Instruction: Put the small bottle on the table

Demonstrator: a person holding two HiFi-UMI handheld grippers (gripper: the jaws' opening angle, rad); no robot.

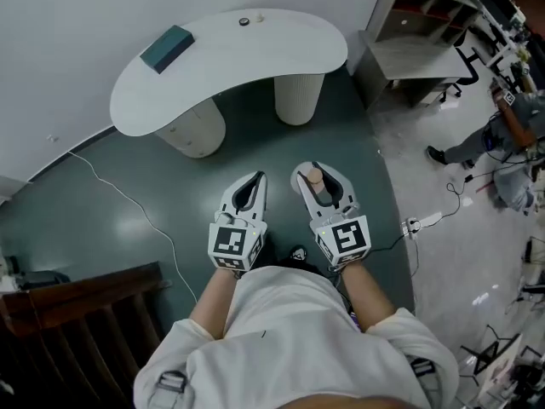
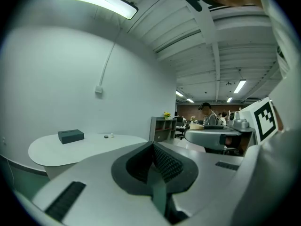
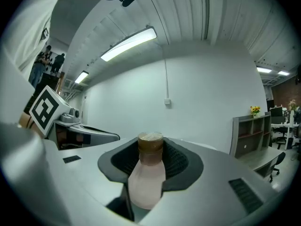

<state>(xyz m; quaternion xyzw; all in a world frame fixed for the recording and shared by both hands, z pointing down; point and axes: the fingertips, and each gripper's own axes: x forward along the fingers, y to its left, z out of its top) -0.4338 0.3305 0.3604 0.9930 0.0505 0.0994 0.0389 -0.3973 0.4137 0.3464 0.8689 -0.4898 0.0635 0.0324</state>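
Note:
A small pale bottle [image 3: 146,173] with a brown cap stands between the jaws of my right gripper [image 3: 151,160], which is shut on it, cap pointing forward. From the head view the bottle [image 1: 317,181] shows in my right gripper [image 1: 318,175], held over the dark floor short of the white curved table [image 1: 255,54]. My left gripper [image 1: 252,186] hangs beside it, level with it. In the left gripper view, my left gripper [image 2: 153,161] has its pads together with nothing between them. The table [image 2: 94,147] lies ahead to the left.
A teal box [image 1: 167,48] and a small dark item [image 1: 244,21] lie on the table. A grey shelf unit [image 1: 417,24] stands at the right, a person [image 1: 502,135] beyond it. A cable [image 1: 128,203] and a power strip [image 1: 423,221] lie on the floor. Dark wooden furniture [image 1: 77,313] is at the lower left.

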